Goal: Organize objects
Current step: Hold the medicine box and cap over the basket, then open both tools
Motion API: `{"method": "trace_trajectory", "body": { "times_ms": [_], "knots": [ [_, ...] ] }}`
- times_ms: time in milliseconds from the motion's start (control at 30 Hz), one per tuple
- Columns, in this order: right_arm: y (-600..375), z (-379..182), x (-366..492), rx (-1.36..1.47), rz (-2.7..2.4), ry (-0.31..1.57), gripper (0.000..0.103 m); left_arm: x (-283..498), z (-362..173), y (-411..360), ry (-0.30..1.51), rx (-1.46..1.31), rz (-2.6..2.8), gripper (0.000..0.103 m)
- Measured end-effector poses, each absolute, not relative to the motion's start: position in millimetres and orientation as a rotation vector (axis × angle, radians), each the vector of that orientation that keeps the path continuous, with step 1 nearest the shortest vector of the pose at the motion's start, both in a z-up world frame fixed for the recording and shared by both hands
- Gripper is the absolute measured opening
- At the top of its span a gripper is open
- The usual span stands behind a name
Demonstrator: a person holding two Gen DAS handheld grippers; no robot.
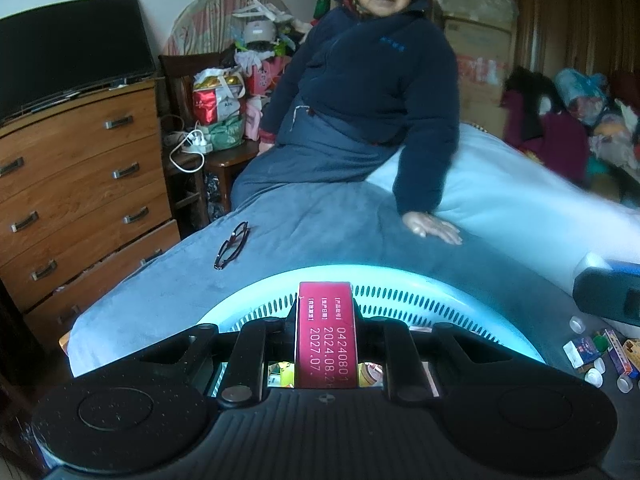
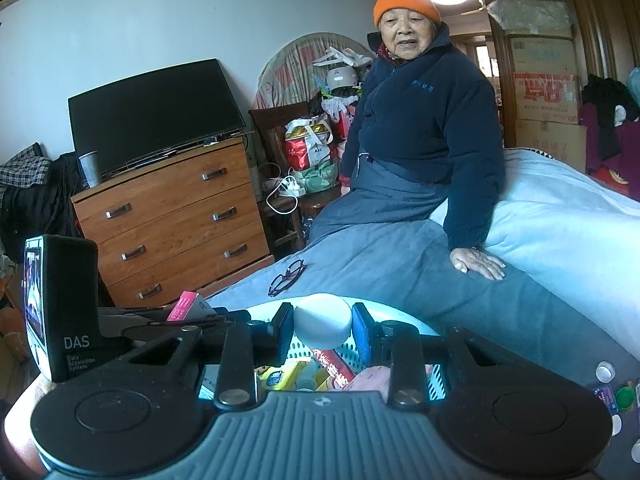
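My left gripper (image 1: 326, 334) is clamped on the red box (image 1: 326, 334), its long axis upright between the pads, directly above the pale basket (image 1: 404, 300) near the bed's front edge. My right gripper (image 2: 323, 334) grips a white round cap (image 2: 323, 320) over the same basket (image 2: 436, 380). Both loads sit straight above it; the next move is probably straight down. Loose items (image 1: 600, 356) lie at right.

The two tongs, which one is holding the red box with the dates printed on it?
The left tongs clamp the red box, white dates on its face. The right tongs grip a white round cap instead.
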State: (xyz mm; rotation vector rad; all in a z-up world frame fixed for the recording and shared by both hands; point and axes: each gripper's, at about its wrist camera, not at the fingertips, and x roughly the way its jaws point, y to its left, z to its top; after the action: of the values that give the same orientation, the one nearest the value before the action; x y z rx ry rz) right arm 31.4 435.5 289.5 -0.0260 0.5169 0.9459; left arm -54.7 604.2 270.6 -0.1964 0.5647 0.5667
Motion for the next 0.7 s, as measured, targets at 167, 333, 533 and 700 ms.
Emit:
{"method": "trace_trajectory", "body": {
  "times_ms": [167, 333, 533, 700],
  "knots": [
    [435.7, 289.3, 31.5, -0.027, 0.946, 0.518, 0.034, -54.3, 270.4, 604.5, 0.565, -0.196, 0.568, 0.021],
    [436.1, 288.1, 31.6, -0.027, 0.947, 0.521, 0.034, -53.5, 269.5, 605.6, 0.569, -0.196, 0.567, 0.021],
    [436.2, 287.0, 31.5, -0.027, 0.948, 0.522, 0.034, -53.2, 268.5, 606.3, 0.57, -0.197, 0.567, 0.021],
    [437.6, 285.8, 31.8, -0.029, 0.949, 0.524, 0.034, -52.4, 266.3, 608.2, 0.575, -0.195, 0.571, 0.021]
  ]
}}
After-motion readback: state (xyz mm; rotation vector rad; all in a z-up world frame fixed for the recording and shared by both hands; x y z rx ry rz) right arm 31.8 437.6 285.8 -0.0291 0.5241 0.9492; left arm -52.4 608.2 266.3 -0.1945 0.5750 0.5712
